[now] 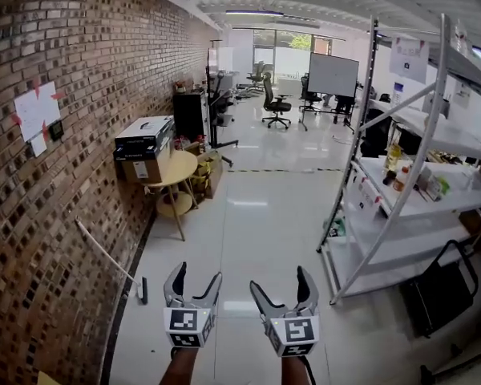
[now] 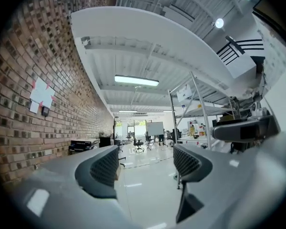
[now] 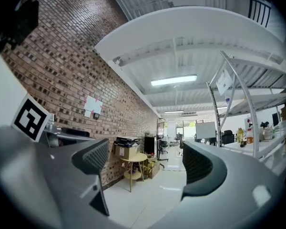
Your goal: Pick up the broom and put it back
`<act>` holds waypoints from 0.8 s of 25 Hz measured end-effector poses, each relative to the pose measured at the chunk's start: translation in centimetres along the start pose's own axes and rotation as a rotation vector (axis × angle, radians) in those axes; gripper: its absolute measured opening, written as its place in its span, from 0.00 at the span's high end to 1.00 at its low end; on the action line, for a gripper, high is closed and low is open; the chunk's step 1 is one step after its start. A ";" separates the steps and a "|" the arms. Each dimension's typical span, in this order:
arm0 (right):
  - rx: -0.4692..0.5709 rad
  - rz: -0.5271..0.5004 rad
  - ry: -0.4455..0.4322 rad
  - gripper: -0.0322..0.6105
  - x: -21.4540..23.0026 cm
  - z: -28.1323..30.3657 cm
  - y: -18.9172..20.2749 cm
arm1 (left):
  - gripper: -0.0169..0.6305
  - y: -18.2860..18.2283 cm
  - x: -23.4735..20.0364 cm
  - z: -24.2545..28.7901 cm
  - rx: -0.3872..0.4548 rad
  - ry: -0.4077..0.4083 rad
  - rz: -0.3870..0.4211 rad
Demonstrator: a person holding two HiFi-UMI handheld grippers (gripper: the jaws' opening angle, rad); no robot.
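Both grippers empty. Your left gripper has its jaws spread wide, with only floor between them. Your right gripper is the same: wide apart, holding nothing.

Broom is at roughly 9 o'clock from the left gripper. Its head is on the floor and its handle tilts up against the brick wall, so it looks propped there, not dropped. It is well apart from both grippers.

Judgement: approach not begun. You hold the jaws open and level, probably so they can close on the handle.

left claw agape, right claw agape, both empty
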State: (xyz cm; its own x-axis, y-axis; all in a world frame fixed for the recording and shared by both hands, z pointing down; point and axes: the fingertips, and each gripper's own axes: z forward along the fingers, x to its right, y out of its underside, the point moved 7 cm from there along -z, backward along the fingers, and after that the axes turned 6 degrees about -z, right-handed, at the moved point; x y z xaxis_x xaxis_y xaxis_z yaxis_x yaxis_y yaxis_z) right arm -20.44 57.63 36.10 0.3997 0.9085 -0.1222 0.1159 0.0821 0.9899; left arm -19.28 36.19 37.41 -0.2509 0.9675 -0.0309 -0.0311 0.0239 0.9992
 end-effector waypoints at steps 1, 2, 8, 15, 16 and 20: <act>-0.022 0.016 -0.008 0.20 0.8 0.8 0.9 | 0.41 0.6 0.2 1.3 -0.024 0.001 -0.001; -0.041 0.028 -0.016 0.20 1.4 1.6 1.7 | 0.41 1.1 0.4 2.6 -0.042 0.002 -0.001; -0.056 0.032 0.001 0.20 6.2 8.2 4.2 | 0.41 2.3 0.4 11.8 -0.047 0.037 0.000; -0.062 -0.005 0.036 0.20 12.6 20.8 4.2 | 0.41 -0.3 -5.2 25.5 0.047 0.027 -0.048; -0.042 -0.024 0.045 0.20 13.5 22.9 3.4 | 0.41 -1.1 -6.3 27.4 0.078 0.017 -0.048; 0.019 -0.062 0.053 0.20 15.1 29.9 1.3 | 0.41 -3.1 -9.0 33.1 0.152 0.000 -0.017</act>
State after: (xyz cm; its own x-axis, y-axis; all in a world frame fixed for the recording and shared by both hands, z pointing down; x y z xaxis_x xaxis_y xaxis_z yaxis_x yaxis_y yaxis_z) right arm 12.88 59.20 33.42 0.3421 0.9224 -0.1790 0.1569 0.1318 0.9788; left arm 15.08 35.75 35.43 -0.2518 0.9666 -0.0483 0.1112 0.0785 0.9907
